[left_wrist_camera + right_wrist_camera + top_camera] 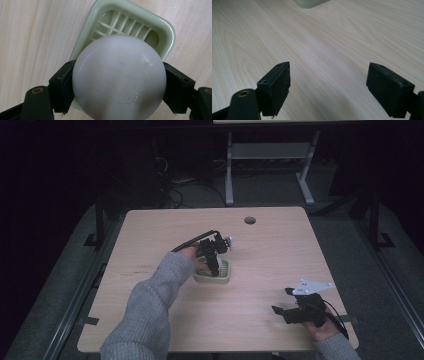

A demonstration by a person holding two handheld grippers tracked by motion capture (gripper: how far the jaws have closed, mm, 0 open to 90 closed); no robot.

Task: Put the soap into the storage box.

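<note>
Dim room, pale wood table (260,285) taking up the middle. Left gripper (214,262) is hanging over a pale green slotted tray (165,32), jaws clamping a white ball (119,77) on both flanks. Ball is sitting directly above the tray's grid; whether it is touching, hard to say from here. Step looks like placing the ball in the tray. Next: lowering straight, then easing the jaws apart. Right gripper (328,85) is idling wide open and empty above bare wood, well apart.
</note>
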